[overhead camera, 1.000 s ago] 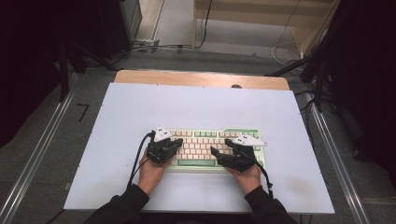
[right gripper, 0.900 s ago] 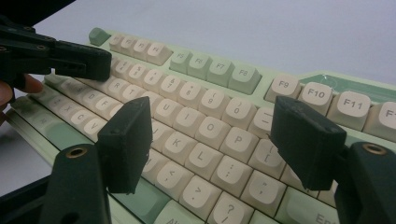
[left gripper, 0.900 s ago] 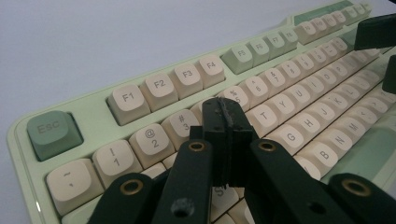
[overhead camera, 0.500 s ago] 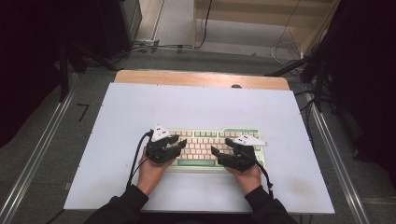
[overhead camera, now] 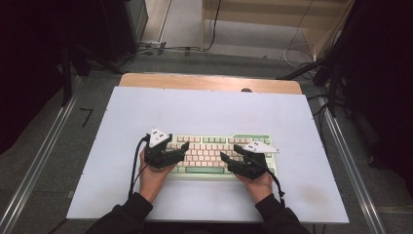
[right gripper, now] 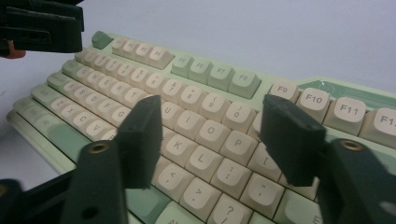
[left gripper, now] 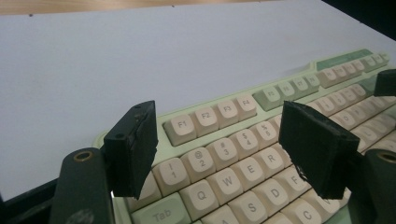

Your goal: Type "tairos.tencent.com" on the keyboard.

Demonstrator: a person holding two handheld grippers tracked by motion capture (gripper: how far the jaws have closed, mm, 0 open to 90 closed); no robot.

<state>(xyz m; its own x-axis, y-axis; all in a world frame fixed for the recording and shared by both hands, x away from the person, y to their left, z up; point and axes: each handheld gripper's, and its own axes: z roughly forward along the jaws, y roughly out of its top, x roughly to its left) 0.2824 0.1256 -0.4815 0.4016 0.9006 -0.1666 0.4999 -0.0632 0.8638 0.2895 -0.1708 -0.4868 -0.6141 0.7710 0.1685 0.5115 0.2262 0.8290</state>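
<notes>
On the table (overhead camera: 204,109): keyboard (overhead camera: 216,153) beneath both grippers.
Left gripper (left gripper: 224,156) has just been opening, right gripper (right gripper: 210,140) closing; both gape, apparently clear of the keys.

My high view sits above the table's 6 o'clock edge, looking forward and down. Both gripper views ride low and close over the keyboard (overhead camera: 221,154), facing 12 o'clock-ish; all three share its keys.

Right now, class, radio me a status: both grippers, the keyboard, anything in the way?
Left gripper jaws just opening, right gripper jaws just closing, both open, nothing between. Pale green keyboard with cream keys flat beneath both. White tabletop unobstructed.
</notes>
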